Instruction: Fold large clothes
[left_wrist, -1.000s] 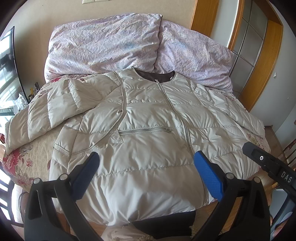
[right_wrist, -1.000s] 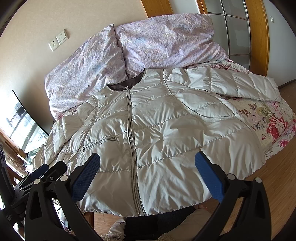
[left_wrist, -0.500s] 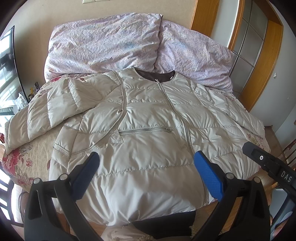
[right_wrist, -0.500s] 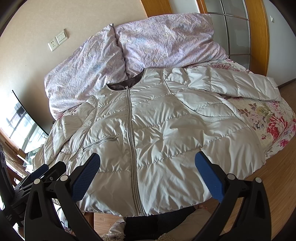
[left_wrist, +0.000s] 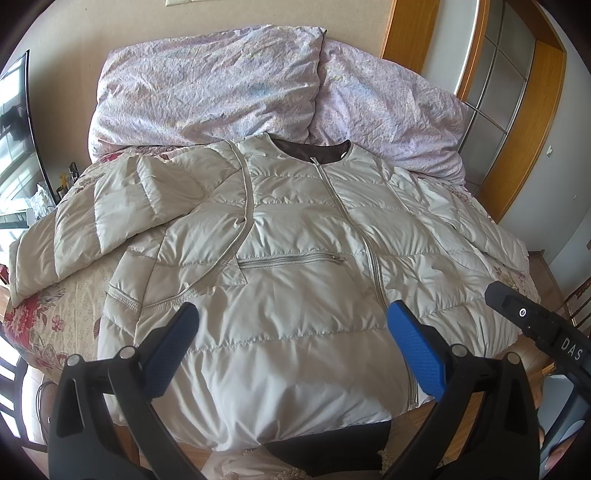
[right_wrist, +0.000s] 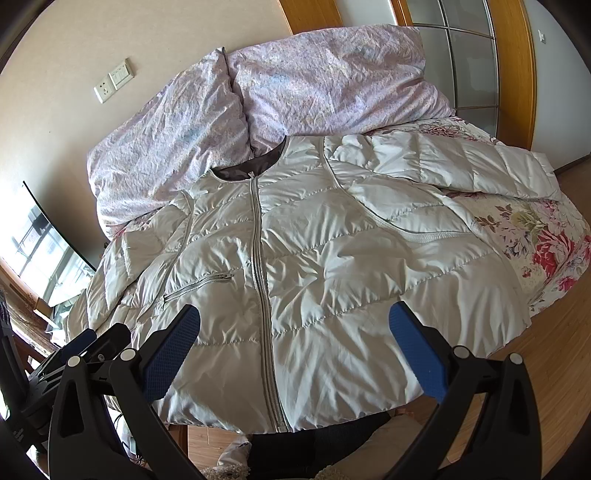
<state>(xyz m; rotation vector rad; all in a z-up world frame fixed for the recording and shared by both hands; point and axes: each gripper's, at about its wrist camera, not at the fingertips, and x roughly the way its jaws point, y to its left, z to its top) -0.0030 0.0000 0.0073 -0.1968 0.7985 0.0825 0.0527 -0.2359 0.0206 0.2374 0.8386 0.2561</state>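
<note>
So the bed (left_wrist: 44, 325) has a floral cover, red and pink blooms on cream, and it fills most of the room. Two big lilac pillows (left_wrist: 207, 92) lean up against a beige wall (right_wrist: 74, 44) at the head. There's a socket and switch plate (right_wrist: 112, 84) on that wall, a wood-framed door with frosted glass panes (right_wrist: 465, 55) off to one side, and wooden flooring (right_wrist: 546, 362) around the bed. A window (right_wrist: 48, 254) shows at the far edge.

The jacket (left_wrist: 295, 295) is a pale puffy quilted one, laid face up across the bed, zipped, collar toward the pillows, hem hanging over the near edge. One sleeve (left_wrist: 92, 229) is spread out sideways on the cover, the other sleeve (right_wrist: 461, 166) lies out the opposite way.

The left gripper (left_wrist: 291, 354) hovers over the hem, jaws spread wide, nothing in them. The right gripper (right_wrist: 293, 356) is the same: wide apart, empty, above the hem near the zip (right_wrist: 258, 258).

No boxes or bins that I can see.
</note>
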